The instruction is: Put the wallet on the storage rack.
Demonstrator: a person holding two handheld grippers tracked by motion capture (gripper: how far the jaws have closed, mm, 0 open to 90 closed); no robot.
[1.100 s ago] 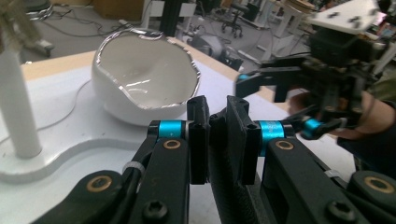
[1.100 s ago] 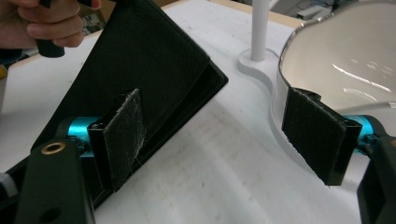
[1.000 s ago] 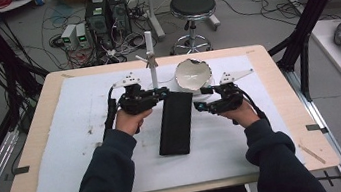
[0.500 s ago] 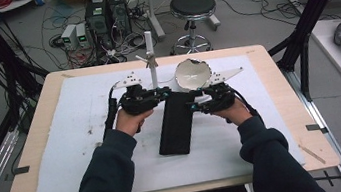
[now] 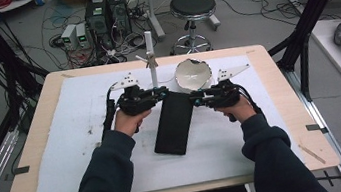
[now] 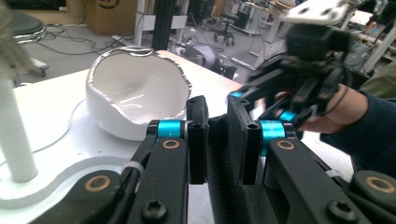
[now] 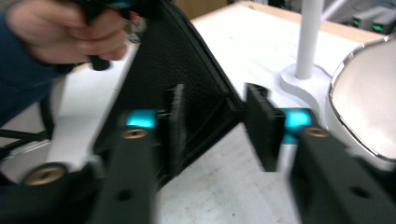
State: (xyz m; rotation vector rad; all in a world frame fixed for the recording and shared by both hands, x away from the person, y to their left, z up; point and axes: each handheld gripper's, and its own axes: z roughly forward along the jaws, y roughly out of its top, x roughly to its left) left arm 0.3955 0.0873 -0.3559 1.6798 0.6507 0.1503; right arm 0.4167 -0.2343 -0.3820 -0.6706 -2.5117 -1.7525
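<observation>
Beside the white bowl-shaped shade point(image 5: 194, 74), the left tool point(image 5: 159, 94) clamps the flat black textured pouch's point(image 5: 174, 123) far corner; the right tool point(image 5: 198, 97), jaws apart, should close squarely on the opposite corner.

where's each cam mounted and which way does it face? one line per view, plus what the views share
High view: above the person's side, facing forward and down on the table; both forearms, left gripper, right gripper.
Left gripper view: rides the left gripper, looks along its jaws at the black pouch, white bowl and the other hand.
Right gripper view: rides the right gripper, faces the pouch edge and the left hand.
Shared: pouch, bowl, white stand.
</observation>
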